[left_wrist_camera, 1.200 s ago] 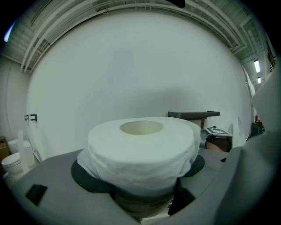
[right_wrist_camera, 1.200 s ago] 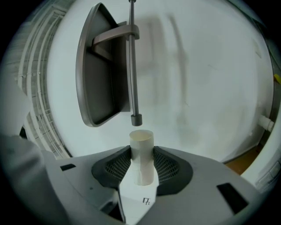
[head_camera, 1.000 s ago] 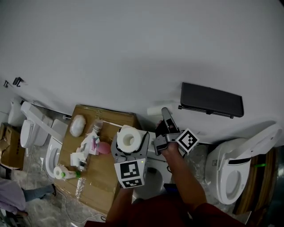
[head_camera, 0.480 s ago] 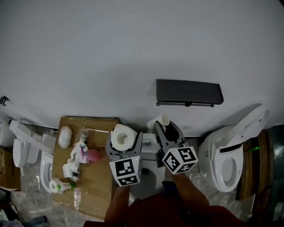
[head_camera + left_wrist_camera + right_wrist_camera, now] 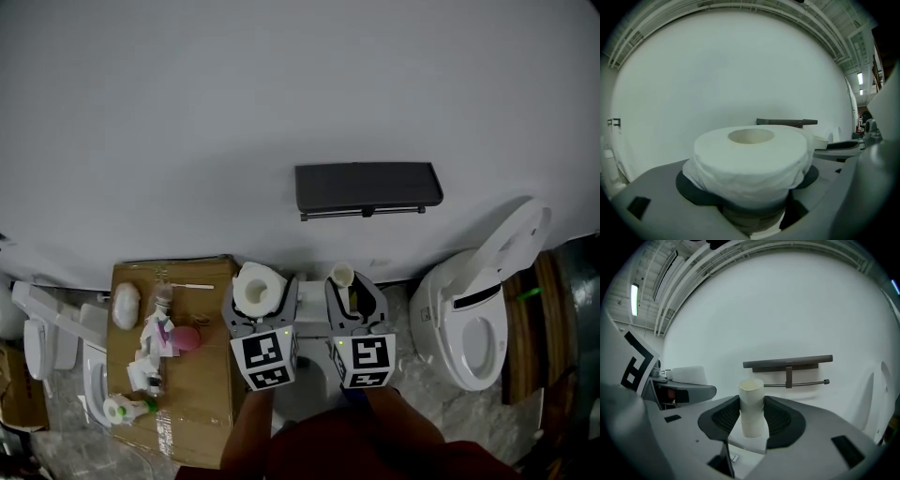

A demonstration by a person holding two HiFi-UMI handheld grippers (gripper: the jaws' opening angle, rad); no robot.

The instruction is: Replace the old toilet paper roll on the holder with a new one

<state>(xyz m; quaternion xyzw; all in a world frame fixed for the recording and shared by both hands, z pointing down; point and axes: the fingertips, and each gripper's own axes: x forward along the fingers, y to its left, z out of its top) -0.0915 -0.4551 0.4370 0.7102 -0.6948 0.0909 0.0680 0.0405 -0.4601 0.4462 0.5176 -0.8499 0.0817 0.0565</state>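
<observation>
My left gripper (image 5: 260,302) is shut on a full white toilet paper roll (image 5: 255,287) (image 5: 751,159), held upright with its hole facing up. My right gripper (image 5: 351,295) is shut on the old, bare cardboard tube (image 5: 342,276) (image 5: 752,408), which also stands upright between the pads. On the white wall ahead hangs the dark holder (image 5: 367,187) (image 5: 788,363) with a shelf on top and a thin bar (image 5: 802,383) below it. The bar carries nothing. Both grippers are side by side, below and short of the holder.
A white toilet (image 5: 478,309) with its lid raised stands at the right. At the left, a cardboard box (image 5: 206,375) bears a pink ball, bottles and small items. More white toilets (image 5: 56,337) sit at the far left.
My right gripper has rolled so the tube now stands upright, and has drawn in beside the left gripper. The head view has swung, so the holder now sits nearer the centre.
</observation>
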